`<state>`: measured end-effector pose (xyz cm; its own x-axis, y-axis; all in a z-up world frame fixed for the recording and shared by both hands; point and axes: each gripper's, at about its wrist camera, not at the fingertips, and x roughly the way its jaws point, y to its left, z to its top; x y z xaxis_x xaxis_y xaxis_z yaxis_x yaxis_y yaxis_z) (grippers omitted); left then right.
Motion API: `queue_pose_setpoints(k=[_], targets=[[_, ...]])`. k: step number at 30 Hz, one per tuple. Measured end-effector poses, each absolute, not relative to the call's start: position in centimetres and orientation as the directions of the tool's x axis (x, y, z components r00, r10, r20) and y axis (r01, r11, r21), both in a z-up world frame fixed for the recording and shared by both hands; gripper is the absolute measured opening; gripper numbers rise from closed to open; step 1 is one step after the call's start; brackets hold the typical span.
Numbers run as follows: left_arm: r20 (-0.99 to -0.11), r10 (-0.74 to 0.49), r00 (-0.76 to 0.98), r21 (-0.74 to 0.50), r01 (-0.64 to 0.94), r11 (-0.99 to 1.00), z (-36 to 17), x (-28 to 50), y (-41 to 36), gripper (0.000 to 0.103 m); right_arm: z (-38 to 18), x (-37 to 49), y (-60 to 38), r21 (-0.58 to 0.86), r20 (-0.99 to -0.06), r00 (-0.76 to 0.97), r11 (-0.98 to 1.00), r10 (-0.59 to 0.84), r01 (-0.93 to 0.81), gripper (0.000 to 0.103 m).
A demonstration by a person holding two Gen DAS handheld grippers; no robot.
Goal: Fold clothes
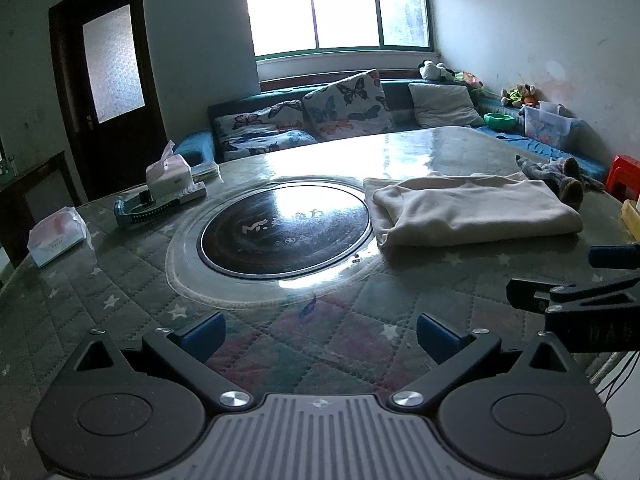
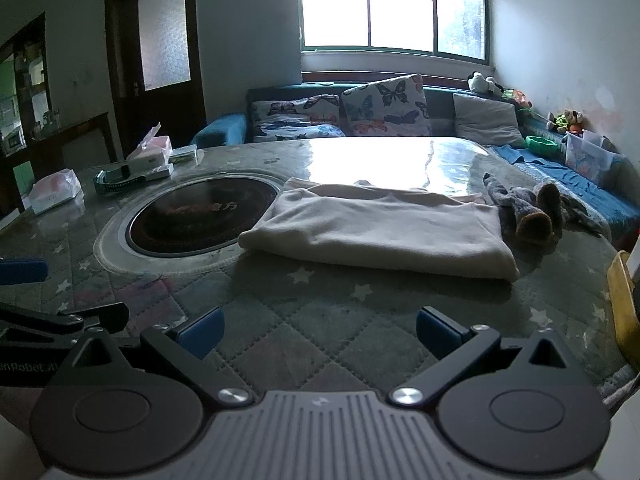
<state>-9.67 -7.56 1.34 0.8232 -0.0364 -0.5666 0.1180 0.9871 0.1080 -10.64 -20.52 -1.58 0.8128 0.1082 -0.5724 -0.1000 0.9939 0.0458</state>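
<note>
A cream garment (image 1: 476, 210) lies folded into a flat rectangle on the table, right of the round hob; it also shows in the right wrist view (image 2: 380, 232). A grey and brown garment (image 1: 560, 176) lies crumpled at its far right end, seen too in the right wrist view (image 2: 528, 208). My left gripper (image 1: 320, 334) is open and empty, low over the quilted cover near the front edge. My right gripper (image 2: 318, 332) is open and empty, in front of the cream garment. Each gripper's blue pad shows at the edge of the other's view.
A round black hob (image 1: 284, 228) sits in the quilted table cover (image 2: 300, 320). Tissue box (image 1: 168, 172), tissue pack (image 1: 58, 236) and a small device (image 1: 136, 208) stand at the left. A sofa with cushions (image 1: 344, 108) runs behind; a yellow object (image 2: 624, 312) is at the right edge.
</note>
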Motion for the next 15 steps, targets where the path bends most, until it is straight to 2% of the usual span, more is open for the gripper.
queue_pose_setpoints(k=[15], targets=[[-0.592,-0.03,0.805,0.117,0.122,0.986,0.8,-7.3,-7.8,0.103,-2.3,-8.4,-21.1,0.065,-0.601,0.793,0.995,0.104,-0.082,0.103]])
